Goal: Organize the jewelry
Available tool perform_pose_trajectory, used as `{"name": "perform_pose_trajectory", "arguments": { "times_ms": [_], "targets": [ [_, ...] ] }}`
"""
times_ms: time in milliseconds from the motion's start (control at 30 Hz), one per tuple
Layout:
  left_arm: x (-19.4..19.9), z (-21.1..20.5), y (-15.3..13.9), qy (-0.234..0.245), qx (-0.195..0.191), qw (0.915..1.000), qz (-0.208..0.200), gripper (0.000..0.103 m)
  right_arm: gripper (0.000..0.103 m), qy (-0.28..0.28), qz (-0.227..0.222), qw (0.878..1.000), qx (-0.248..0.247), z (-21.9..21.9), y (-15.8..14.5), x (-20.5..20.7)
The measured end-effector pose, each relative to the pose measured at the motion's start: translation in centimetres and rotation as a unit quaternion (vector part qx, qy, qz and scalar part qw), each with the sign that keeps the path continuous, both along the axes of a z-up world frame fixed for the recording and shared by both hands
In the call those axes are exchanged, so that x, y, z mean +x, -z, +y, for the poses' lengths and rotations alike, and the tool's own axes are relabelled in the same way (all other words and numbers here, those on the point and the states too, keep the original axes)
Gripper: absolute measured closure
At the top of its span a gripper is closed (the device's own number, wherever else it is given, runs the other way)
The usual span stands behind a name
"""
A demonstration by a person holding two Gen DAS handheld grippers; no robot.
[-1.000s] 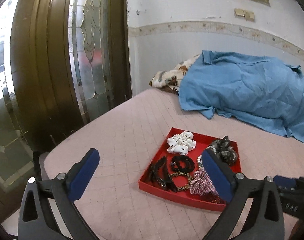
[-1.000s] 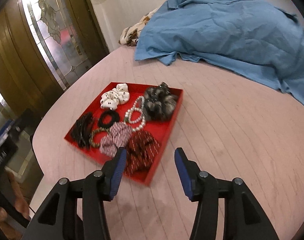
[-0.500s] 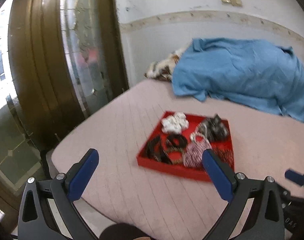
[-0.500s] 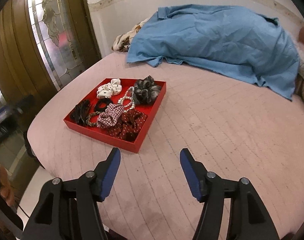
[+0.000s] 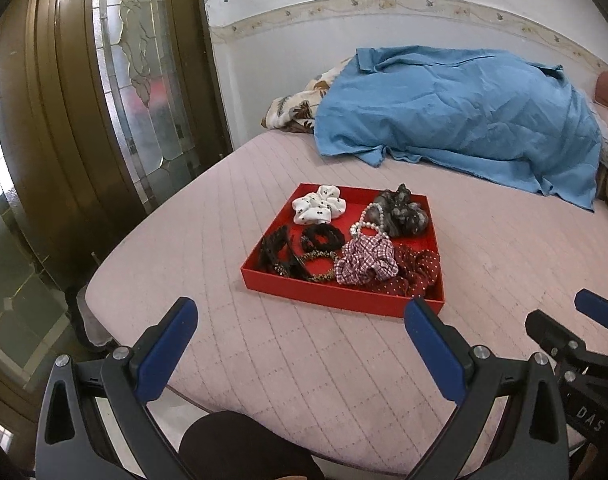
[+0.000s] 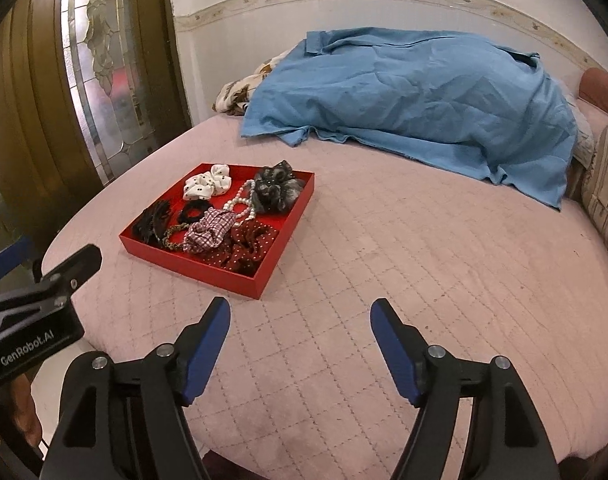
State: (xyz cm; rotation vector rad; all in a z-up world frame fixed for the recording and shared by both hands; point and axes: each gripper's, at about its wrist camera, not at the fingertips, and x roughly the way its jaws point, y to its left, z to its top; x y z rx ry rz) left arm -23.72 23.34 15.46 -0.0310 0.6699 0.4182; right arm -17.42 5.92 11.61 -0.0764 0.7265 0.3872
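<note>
A shallow red tray [image 5: 336, 295] [image 6: 208, 271] lies on the pink quilted bed. It holds a white dotted scrunchie [image 5: 319, 209] [image 6: 207, 185], a grey scrunchie [image 5: 402, 210] [image 6: 276, 191], a pearl string [image 5: 369, 220] [image 6: 240, 202], a black hair tie [image 5: 322, 238], a checked scrunchie [image 5: 367, 260] [image 6: 211, 232], a dark red dotted scrunchie [image 5: 416, 272] [image 6: 250, 246] and black clips [image 5: 278, 254] [image 6: 152, 224]. My left gripper [image 5: 300, 320] hangs open in front of the tray's near edge, holding nothing. My right gripper [image 6: 300, 320] is right of the tray with its jaws opening, nothing between them.
A blue sheet [image 5: 456, 116] [image 6: 416, 100] covers a heap at the back of the bed [image 6: 404, 280]. A wooden door with leaded glass [image 5: 136, 80] stands on the left. The bed's rounded edge runs just under both grippers. A dark knee [image 5: 244, 444] shows below.
Both grippers have drawn back from the tray, which now looks smaller and farther. The right gripper's jaws have spread wider. The left jaws stay wide apart.
</note>
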Motion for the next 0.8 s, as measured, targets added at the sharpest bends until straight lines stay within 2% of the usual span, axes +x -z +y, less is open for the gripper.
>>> {"name": "perform_pose_trajectory", "arguments": {
  "times_ms": [800],
  "targets": [
    [1.2, 1.1, 2.5, 0.021, -0.043, 0.9981, 0.040, 0.000, 0.023, 0.002, 0.009, 1.000, -0.023, 0.8, 1.3, 0.5]
  ]
}}
